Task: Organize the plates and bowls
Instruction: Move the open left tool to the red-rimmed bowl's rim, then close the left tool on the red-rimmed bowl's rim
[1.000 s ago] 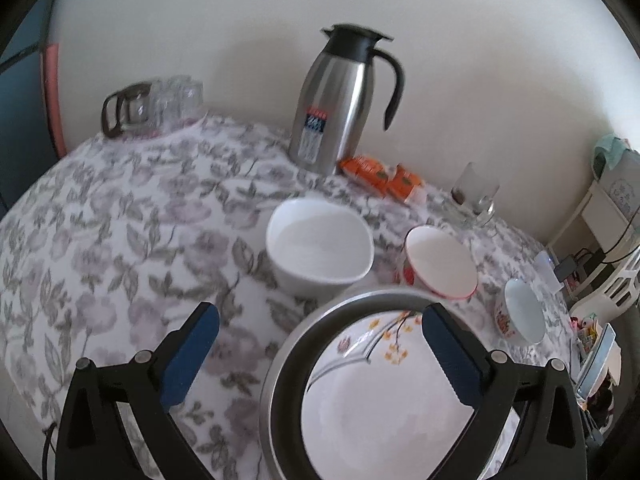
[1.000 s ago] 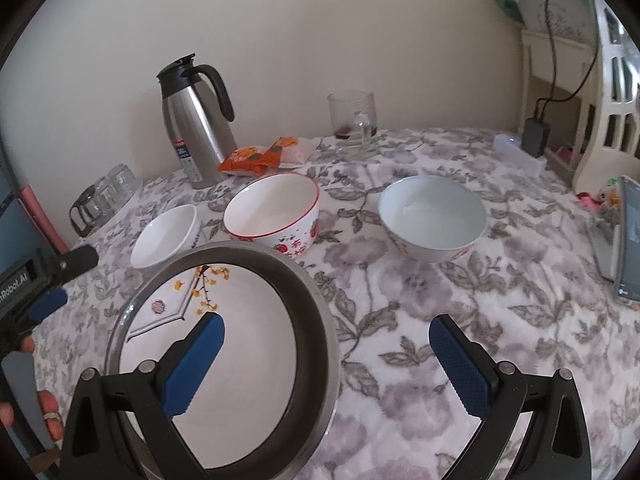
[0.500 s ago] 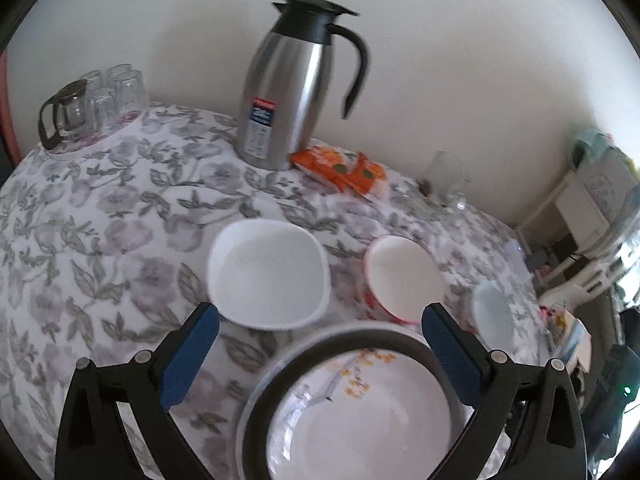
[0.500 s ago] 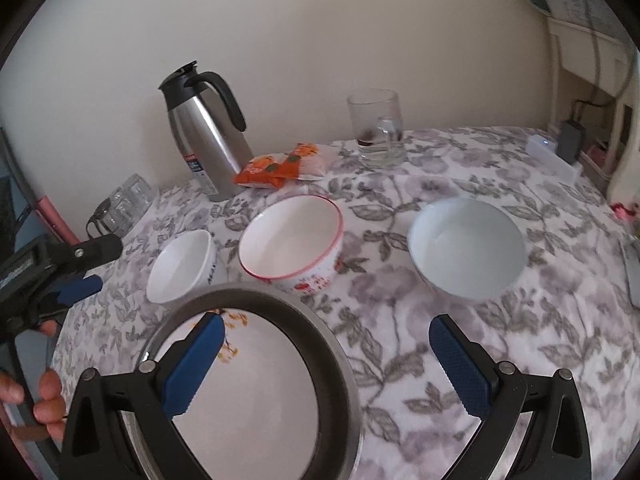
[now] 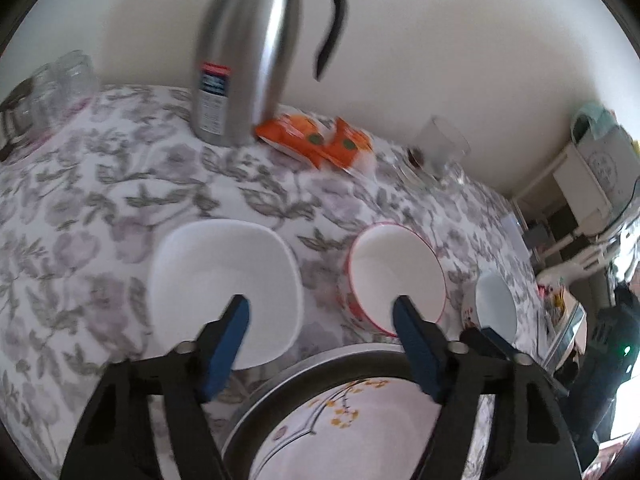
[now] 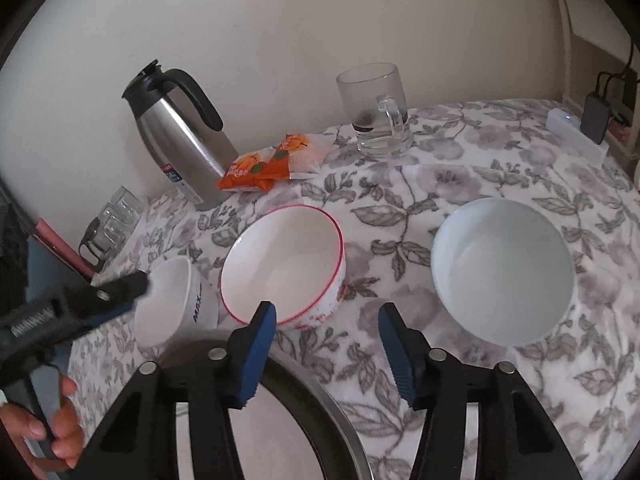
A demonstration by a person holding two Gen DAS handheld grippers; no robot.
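A white square bowl (image 5: 224, 280) sits left of a red-rimmed bowl (image 5: 396, 272); a small pale blue bowl (image 5: 496, 306) lies further right. Nearest me is a metal-rimmed plate (image 5: 340, 424) with a flower pattern. My left gripper (image 5: 320, 322) hovers over the gap between the white and red-rimmed bowls, jaws closing, pads pressing on nothing. My right gripper (image 6: 326, 314) hangs at the near side of the red-rimmed bowl (image 6: 284, 260), jaws closing, nothing gripped. The pale blue bowl (image 6: 504, 268) is to its right, the white bowl (image 6: 168, 304) to its left, the plate (image 6: 288, 420) below.
A steel jug (image 5: 244, 60), orange snack packets (image 5: 316, 140) and a glass mug (image 6: 374, 108) stand along the back wall. Several glasses (image 5: 44, 88) cluster at the far left. A white box and charger (image 6: 580, 128) sit far right. A hand (image 6: 60, 424) holds the left gripper.
Both grippers have moved forward over the plate toward the bowls, and both pairs of jaws have narrowed. The bowls, plate and jug have not shifted on the table.
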